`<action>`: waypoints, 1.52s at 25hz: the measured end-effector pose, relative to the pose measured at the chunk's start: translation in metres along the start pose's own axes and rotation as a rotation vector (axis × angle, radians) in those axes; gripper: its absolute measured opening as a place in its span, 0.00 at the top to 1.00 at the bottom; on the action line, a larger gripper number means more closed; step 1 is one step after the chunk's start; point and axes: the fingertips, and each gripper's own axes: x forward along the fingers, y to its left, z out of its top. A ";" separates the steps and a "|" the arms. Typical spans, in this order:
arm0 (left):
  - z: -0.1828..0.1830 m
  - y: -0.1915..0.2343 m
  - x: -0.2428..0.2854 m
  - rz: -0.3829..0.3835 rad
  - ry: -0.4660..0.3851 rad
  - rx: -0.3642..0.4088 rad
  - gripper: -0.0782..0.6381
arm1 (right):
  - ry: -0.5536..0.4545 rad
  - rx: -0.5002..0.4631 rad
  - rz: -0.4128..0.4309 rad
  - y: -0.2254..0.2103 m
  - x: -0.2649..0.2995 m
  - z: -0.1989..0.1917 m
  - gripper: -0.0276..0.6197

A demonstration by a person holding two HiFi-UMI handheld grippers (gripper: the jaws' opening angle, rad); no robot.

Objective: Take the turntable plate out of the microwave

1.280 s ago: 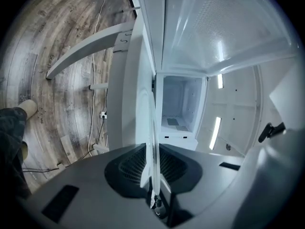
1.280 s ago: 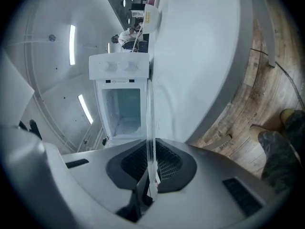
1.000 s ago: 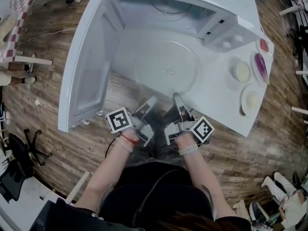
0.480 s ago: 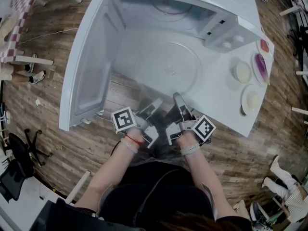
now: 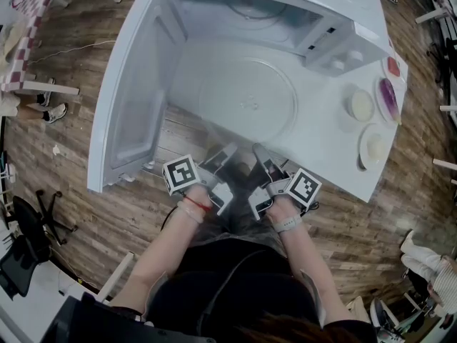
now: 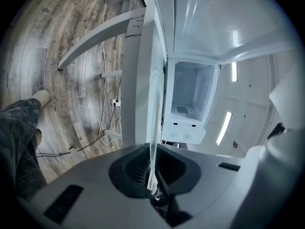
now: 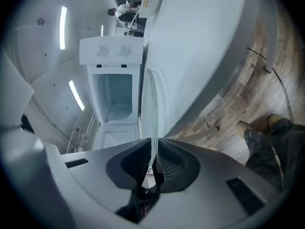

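Two hand-held grippers sit side by side at the near rim of the clear round glass turntable plate (image 5: 246,98). The plate lies flat on the floor of the open white microwave (image 5: 214,20), whose door (image 5: 132,98) is swung out to my left. From both tools the plate stretches away into the cavity. Being round, it has no long axis, and neither hand is clearly nearer to it.

The left hand-held gripper (image 5: 223,154) holds the rim a little left of centre, and the right hand-held gripper (image 5: 260,156) holds it a little right of centre. In the left gripper view the plate's thin edge (image 6: 153,128) runs between the ribbed pads. Those jaws have just been closing and pinch the glass. In the right gripper view the jaws are likewise clamped on the plate's edge (image 7: 150,109).

I judge the coming move to be a level pull straight back towards me, with both hands kept even.
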 end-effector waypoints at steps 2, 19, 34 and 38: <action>0.001 -0.001 0.001 -0.007 0.002 0.001 0.84 | 0.006 -0.006 0.007 0.000 0.000 -0.004 0.89; 0.008 0.002 0.013 0.015 -0.010 -0.001 0.84 | -0.001 0.033 0.003 0.000 0.012 -0.006 0.89; 0.010 0.007 0.013 0.055 -0.024 0.054 0.84 | -0.035 0.053 -0.022 -0.004 0.014 -0.006 0.89; 0.010 0.006 0.011 0.058 -0.038 0.069 0.84 | -0.037 0.066 -0.021 -0.005 0.015 -0.007 0.89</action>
